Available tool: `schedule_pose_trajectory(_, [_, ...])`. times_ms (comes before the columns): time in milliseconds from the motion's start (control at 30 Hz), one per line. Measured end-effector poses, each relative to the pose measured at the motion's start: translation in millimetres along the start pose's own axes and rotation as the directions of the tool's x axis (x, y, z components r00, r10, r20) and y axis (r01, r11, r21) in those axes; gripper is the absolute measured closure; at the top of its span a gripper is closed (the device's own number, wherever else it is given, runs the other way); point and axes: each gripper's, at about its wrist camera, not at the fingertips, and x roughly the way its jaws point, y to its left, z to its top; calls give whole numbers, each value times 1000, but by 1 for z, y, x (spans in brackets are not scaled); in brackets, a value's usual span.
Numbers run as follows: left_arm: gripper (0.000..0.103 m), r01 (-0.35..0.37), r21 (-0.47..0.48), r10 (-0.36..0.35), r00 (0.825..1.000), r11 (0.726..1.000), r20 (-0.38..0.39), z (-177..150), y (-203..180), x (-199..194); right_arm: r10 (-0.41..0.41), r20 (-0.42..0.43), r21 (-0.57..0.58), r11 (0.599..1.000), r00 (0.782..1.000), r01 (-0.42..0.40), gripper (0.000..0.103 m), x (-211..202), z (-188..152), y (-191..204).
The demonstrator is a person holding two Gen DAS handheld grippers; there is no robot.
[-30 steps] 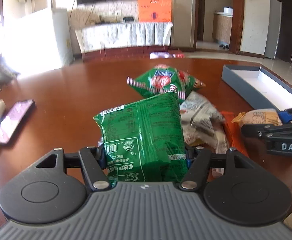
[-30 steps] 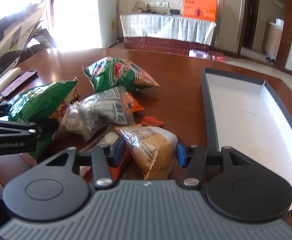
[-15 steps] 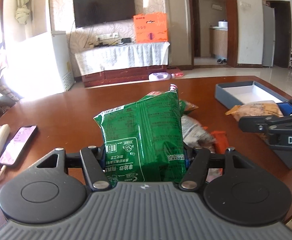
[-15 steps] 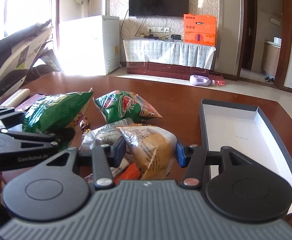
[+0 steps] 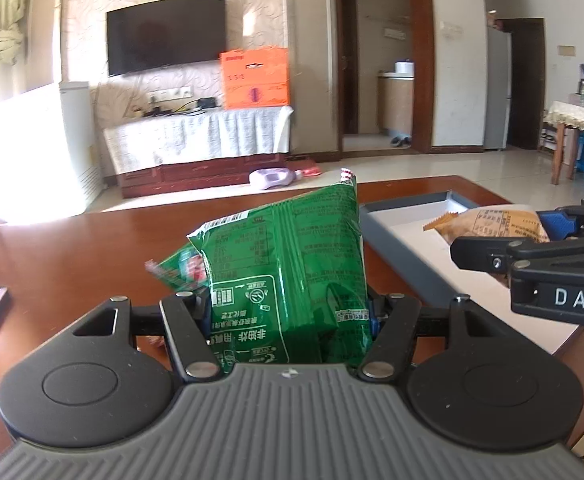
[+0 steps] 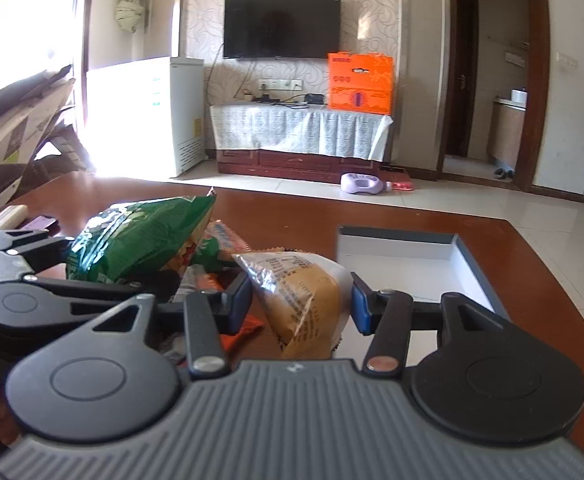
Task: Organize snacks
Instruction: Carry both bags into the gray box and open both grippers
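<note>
Reddish-brown wooden table (image 5: 92, 248), one entry: I had both packets lifted off it toward the shallow grey white-lined box (image 6: 463, 256), my left gripper (image 5: 292, 312) clamping the green foil snack bag (image 5: 292, 264), my right gripper (image 6: 299, 304) pinching the tan cellophane-wrapped pastry (image 6: 303, 292).

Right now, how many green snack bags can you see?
2. One green bag is pinched in the left gripper. Another green bag lies on the table just behind it. More snacks may hide behind them.
</note>
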Motion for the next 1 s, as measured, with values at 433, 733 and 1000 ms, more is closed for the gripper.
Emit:
schedule_pose_trajectory(433, [35,110,11,-110,993,994,31,42,-81,77,-135,-71,91,986,988,141,50,4,-23,-77])
schedule_pose_trajectory(733, [35,197,-2,-197,980,980,-33,51,-130,149,-135,-172,46,988,976,145,50,35,-37,-84])
schedule_pose_trajectory(1000, [34,219,12,-219,975,976,-47,55,-154,196,-127,-231,6,991,965,132,50,58,-40,-86])
